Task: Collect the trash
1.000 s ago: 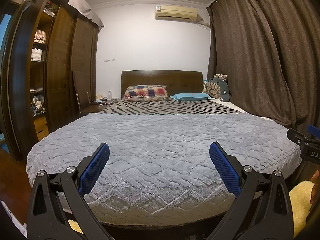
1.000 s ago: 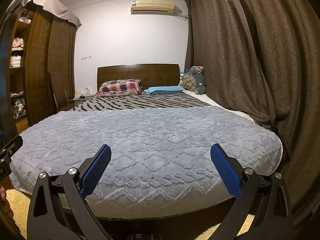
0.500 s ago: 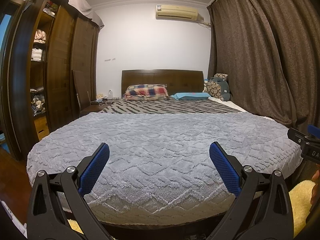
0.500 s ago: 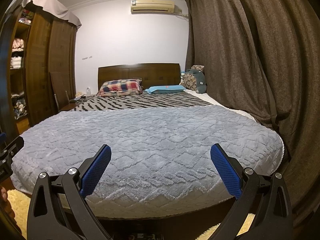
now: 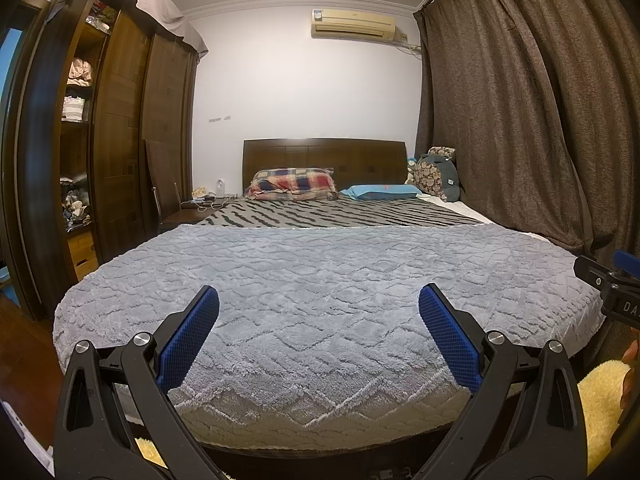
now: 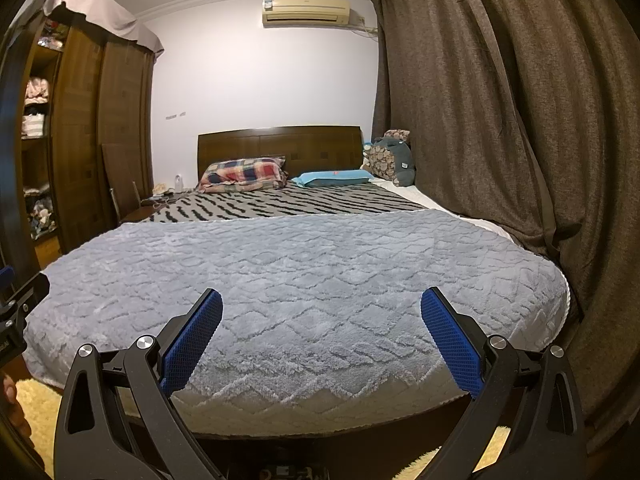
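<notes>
We hold the left gripper (image 5: 319,312) and the right gripper (image 6: 321,314) side by side at the foot of the bed (image 5: 320,280). The fingers of both are spread wide and they hold nothing. Before us lies a grey blanket (image 6: 280,280), and behind it a striped cover (image 6: 288,202). At the headboard (image 5: 324,156) we see a checked pillow (image 5: 294,182) and a blue pillow (image 5: 382,191). A wardrobe (image 5: 120,140) stands at the left, brown curtains (image 6: 500,120) hang at the right. We cannot see any trash in these views.
</notes>
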Tool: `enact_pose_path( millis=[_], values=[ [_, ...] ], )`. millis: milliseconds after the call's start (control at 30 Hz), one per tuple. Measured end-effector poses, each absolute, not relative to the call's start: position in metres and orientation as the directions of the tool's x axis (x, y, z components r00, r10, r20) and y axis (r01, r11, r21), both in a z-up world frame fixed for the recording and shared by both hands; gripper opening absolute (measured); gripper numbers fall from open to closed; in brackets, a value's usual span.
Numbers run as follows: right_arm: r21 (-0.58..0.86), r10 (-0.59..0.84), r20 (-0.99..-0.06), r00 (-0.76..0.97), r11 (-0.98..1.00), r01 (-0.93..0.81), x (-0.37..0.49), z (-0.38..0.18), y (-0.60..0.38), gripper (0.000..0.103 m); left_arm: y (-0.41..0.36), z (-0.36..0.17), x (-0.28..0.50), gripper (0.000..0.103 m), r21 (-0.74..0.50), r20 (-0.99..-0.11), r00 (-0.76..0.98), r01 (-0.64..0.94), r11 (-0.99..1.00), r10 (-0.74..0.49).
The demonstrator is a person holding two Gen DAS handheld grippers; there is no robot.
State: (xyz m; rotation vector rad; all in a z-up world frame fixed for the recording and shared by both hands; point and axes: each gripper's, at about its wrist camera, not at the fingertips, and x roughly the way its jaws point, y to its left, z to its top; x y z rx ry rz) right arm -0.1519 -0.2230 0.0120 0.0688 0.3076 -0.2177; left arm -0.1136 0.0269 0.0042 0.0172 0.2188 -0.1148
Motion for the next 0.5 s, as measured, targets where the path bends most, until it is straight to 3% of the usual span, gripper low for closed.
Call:
enact_pose_path(
  millis=[500],
  values=[
    [0.032, -0.198, -0.310, 0.930, 0.975, 0.218, -0.1496, 0.0128, -0.2218, 0.100, 0.0276, 0.0054, -0.1129, 0.095, 0.001, -0.221, 0.970, 0.106, 0.994, -0.103]
  ],
)
